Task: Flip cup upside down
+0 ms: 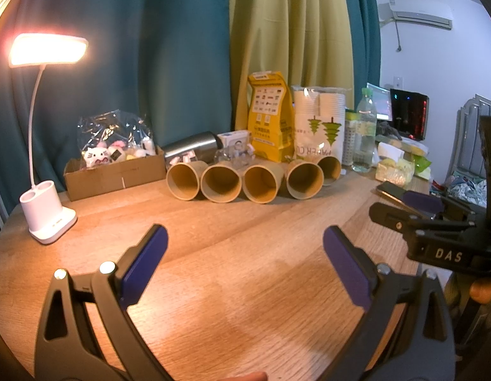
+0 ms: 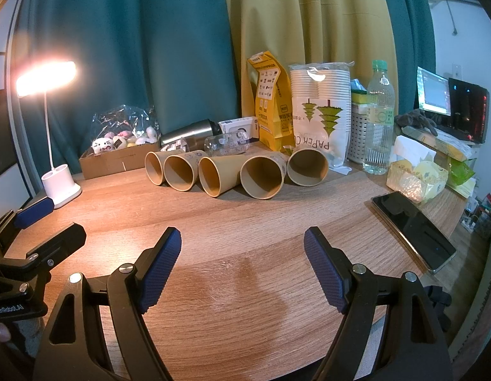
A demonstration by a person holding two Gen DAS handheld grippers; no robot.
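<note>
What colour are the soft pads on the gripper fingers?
Dark blue pads on black plastic fingers, clearest in the right wrist view.

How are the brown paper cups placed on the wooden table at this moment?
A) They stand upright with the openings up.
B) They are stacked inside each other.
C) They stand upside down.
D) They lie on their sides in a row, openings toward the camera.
D: the five brown paper cups lie sideways in a row on the wooden table, and each round opening faces the cameras.
</note>
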